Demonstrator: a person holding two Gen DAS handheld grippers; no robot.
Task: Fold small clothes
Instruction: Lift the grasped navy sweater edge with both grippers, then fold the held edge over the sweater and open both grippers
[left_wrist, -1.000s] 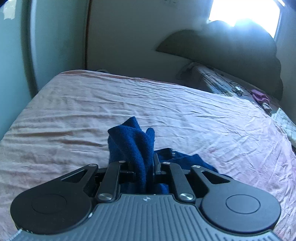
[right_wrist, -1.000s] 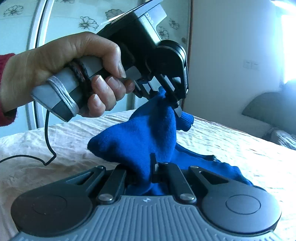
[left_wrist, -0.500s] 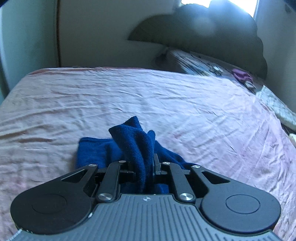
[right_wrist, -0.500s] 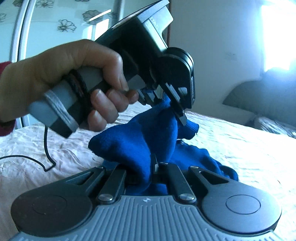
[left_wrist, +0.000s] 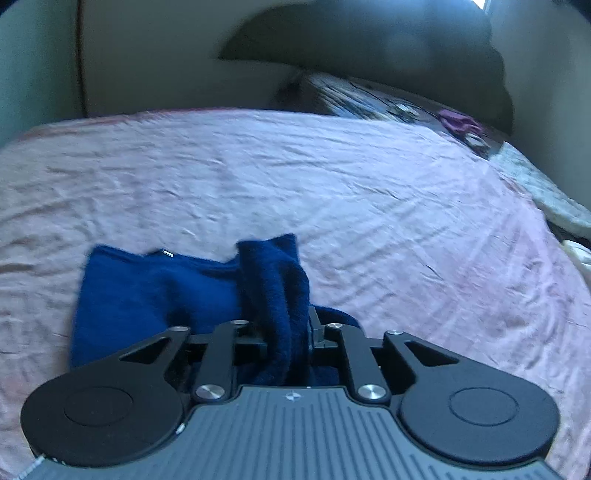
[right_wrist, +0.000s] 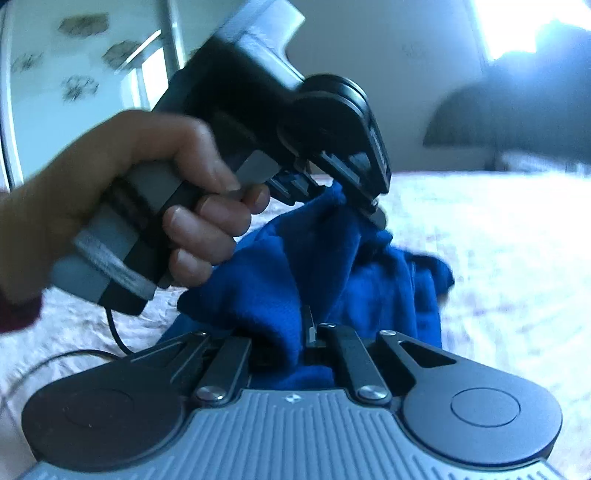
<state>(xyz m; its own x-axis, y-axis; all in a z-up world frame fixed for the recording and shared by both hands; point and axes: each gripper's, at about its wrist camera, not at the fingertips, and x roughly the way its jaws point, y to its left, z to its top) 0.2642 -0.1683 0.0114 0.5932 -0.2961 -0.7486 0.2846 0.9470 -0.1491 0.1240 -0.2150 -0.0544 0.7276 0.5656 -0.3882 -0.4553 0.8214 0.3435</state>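
A dark blue knitted garment lies partly flat on the pink bed sheet. One bunched fold of it rises between the fingers of my left gripper, whose jaws are opening with the cloth still filling the gap. In the right wrist view a hand holds the left gripper just above the blue garment, its tips in the cloth. My right gripper is shut on a nearer fold of the same garment.
A dark headboard and patterned bedding with a purple item sit at the far end of the bed. A black cable trails over the sheet at left. Wrinkled sheet stretches to the right of the garment.
My left gripper has come down toward the bed and more of the garment now lies flat at the left. The right gripper has rolled and sunk a little, still holding its fold.
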